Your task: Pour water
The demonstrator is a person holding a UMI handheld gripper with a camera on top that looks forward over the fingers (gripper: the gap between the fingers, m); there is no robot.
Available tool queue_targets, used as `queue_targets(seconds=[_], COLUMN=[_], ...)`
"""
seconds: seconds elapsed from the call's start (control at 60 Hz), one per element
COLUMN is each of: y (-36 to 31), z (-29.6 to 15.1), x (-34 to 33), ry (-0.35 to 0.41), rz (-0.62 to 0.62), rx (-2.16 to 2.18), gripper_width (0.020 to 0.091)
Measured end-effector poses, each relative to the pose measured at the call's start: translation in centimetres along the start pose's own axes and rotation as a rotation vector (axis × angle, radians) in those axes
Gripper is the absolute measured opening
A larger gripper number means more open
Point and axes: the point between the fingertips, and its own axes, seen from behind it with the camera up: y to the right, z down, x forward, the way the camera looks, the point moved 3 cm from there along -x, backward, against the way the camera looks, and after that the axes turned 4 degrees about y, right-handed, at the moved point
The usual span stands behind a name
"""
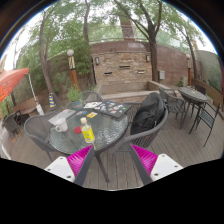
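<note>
Nearest of all, the hand-held gripper (107, 165) points out over a wooden deck, its two fingers spread apart with nothing between them; the magenta pads (81, 158) face each other across open air. That wide stance suits an approach, since the fingers must straddle a container before closing on it.

Just ahead and slightly left of the fingers stands a round glass desk (70, 138) with dark metal chairs (150, 118) drawn up around it. On the desk, a yellow bottle (88, 131) with a red cap stands upright near the closer rim, within easy reach from this side. It looks like the likely thing to pour from, though what it contains cannot be told. Beside it lies a pale cup-like object (60, 119), possibly the receiving vessel, but it is too small to be sure. Further back on the desk rests a flat tray or book (108, 108) with coloured patches.

Beyond the desk, a second table (192, 95) with chairs sits to the right. Farthest off, a brick wall (122, 65) and trees (70, 25) close the yard.

The task appears not yet begun.
</note>
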Motion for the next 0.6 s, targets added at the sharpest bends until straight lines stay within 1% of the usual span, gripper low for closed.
queue_targets(seconds=[0.1,0.233,0.333,0.4,0.483,0.6], y=[0.2,-1.8,-3.2,-4.5,-5.9,-8.7], z=[-0.2,-1.3,-1.7,-1.9,-0.9,1.7], x=[0.2,0.7,1.2,1.9,4.0,9.2], ry=[0.005,0.017,0.006,0.029,0.049,0.095], rz=[0.03,0.064,0.099,0.096,0.086,0.015], rx=[-0.012,-0.039,-0.043,-0.064,-0.092,-0.123], gripper_width=[0.0821,0.0823,0.0824,0.083,0.0831,0.0828])
